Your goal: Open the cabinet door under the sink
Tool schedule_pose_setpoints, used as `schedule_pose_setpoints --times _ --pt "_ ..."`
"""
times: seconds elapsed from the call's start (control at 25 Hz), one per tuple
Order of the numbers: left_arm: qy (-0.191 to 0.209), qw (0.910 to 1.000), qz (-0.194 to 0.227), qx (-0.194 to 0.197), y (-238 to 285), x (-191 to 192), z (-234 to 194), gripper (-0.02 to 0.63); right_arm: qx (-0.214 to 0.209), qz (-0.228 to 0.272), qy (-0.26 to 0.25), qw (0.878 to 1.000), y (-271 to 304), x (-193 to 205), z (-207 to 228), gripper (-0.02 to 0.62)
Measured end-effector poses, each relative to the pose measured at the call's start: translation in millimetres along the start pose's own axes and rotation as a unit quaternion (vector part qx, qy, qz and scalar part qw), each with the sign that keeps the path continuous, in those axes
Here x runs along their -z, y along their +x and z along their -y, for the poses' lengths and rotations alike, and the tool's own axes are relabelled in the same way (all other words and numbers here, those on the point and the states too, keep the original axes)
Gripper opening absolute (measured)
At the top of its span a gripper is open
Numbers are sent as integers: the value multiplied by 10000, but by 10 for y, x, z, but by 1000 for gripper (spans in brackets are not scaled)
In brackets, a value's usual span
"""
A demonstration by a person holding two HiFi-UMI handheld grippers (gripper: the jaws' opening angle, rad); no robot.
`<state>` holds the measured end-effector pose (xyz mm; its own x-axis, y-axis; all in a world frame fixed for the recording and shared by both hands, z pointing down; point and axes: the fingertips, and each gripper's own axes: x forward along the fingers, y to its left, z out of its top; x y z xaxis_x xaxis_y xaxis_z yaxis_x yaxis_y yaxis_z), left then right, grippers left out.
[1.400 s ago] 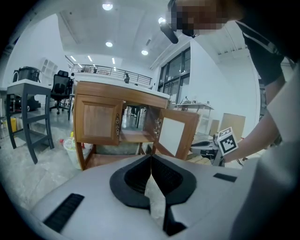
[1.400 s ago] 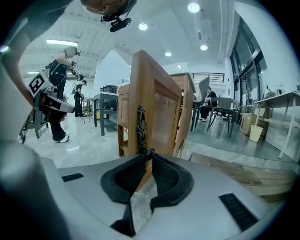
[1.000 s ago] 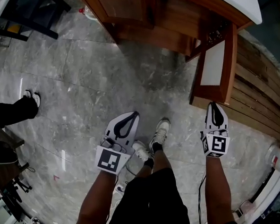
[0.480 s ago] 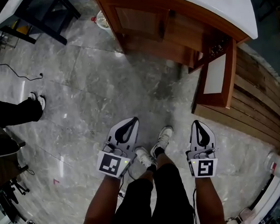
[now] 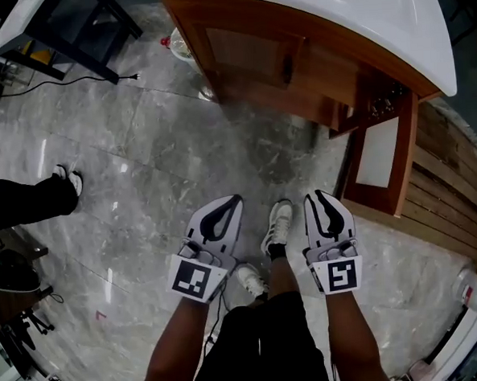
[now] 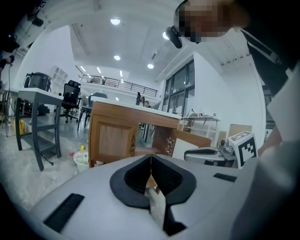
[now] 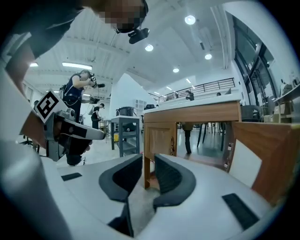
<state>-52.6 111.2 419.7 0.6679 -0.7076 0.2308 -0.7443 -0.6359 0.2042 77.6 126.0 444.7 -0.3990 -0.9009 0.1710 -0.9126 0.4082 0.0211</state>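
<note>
A wooden cabinet [image 5: 295, 69] stands under a white sink counter [image 5: 357, 13]. Its right door [image 5: 379, 157] is swung wide open, and its left door [image 5: 246, 55] is closed. Both grippers hang over the grey floor, well short of the cabinet, pointing toward it. My left gripper [image 5: 237, 198] is shut, with its tips [image 6: 151, 158] touching and nothing in them. My right gripper [image 5: 312, 195] sits just left of the open door. Its jaws [image 7: 148, 159] are all but together, with only a sliver between the tips, and they hold nothing. The open door [image 7: 262, 150] fills the right of the right gripper view.
My own feet [image 5: 277, 223] are between the grippers. Another person's leg and shoe [image 5: 61, 184] are at the left. A dark desk frame [image 5: 75, 26] and a floor cable [image 5: 70, 79] are at the upper left. A plastic container [image 5: 177, 43] sits beside the cabinet. Wooden slats [image 5: 457, 204] run along the right.
My right gripper has swung left, away from the open door's edge, and now sits beside the left gripper. The left gripper has shifted slightly. More of the white counter now shows.
</note>
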Motion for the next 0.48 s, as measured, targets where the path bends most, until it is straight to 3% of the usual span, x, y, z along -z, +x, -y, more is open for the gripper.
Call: schedule_pose_setpoints --times 0.04,0.48 --pt "9 10000 20 -9 71 -44 -57 25 -100 14 3 9999 120 -20 0 111" --pt "-170 9996 170 -166 629 -363 -582 25 -281 17 283 9992 1103 -168 310 191"
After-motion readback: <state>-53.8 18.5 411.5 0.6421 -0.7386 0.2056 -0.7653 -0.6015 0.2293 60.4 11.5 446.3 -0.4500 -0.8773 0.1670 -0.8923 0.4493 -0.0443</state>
